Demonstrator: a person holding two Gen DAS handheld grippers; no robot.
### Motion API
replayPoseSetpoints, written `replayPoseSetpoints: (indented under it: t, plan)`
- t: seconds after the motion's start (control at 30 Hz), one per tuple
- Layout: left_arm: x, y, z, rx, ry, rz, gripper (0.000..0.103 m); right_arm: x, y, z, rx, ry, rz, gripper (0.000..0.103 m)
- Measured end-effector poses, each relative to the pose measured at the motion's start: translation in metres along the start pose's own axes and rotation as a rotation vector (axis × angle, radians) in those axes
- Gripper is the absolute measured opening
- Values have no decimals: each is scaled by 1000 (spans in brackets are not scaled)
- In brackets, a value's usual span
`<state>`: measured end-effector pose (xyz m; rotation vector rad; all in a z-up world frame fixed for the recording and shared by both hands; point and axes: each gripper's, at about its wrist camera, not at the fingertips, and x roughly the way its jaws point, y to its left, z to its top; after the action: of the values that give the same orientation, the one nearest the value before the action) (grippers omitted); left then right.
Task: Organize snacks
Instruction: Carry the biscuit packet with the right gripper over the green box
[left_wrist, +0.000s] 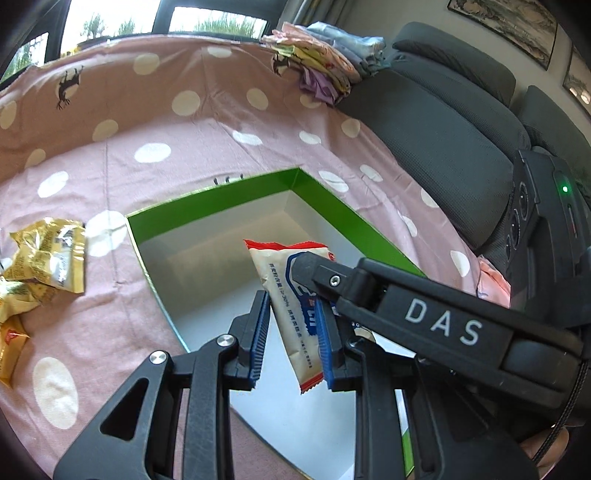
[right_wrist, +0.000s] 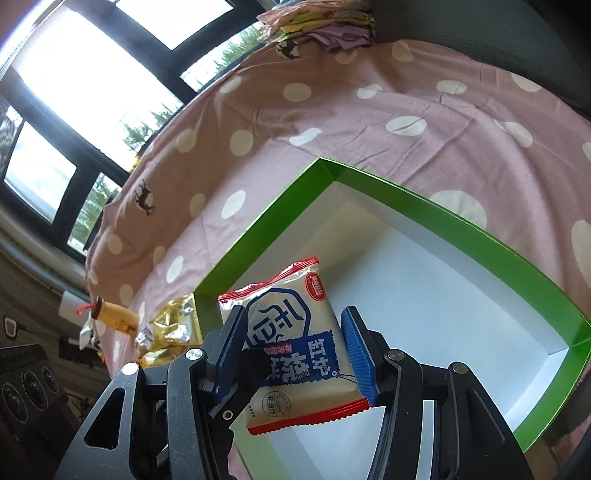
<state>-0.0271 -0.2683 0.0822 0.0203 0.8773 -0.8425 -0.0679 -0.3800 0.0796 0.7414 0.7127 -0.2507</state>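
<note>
— Left gripper (left_wrist: 291, 306) first: how is it set in its own view?
— Its blue pads (left_wrist: 258, 332) are placed on either side of the snack packet (left_wrist: 275, 266), which is seen almost edge-on. The right-hand pad is touched by the wrapper; a thin gap seems to be left at the lower part of the other pad. Whether it is clenched cannot be told. The packet is held in the air over the open green box (left_wrist: 332, 192), whose white floor is seen bare. Gold wrappers (left_wrist: 44, 254) are left lying on the spotted cloth (left_wrist: 166, 122), beside the box.

— And in the right wrist view?
— The packet is seen face-on, and its two side edges are pressed by the pads of the right gripper (right_wrist: 294, 314), so it is judged to be grasped there. A black finger of the left gripper is laid across the lower face of the wrapper.

— Which step is in hand?
— A transfer between grippers over the box is judged likely, ahead of placing.

— What is called for next?
— One grip should be confirmed before the other is released; then the packet should be lowered flat against a wall of the box, so that room is kept for the gold wrappers
</note>
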Motion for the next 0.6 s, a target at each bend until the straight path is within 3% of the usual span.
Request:
replayPoseSetpoints:
  t: [0.33,0.6]
  plan:
    - [18,4,-1,-42,75,-23,22,15,-18,1,27,62,-75,56]
    - [21,2,1,-38,96,-6,23,19,-21,-1,43,79,-74,56]
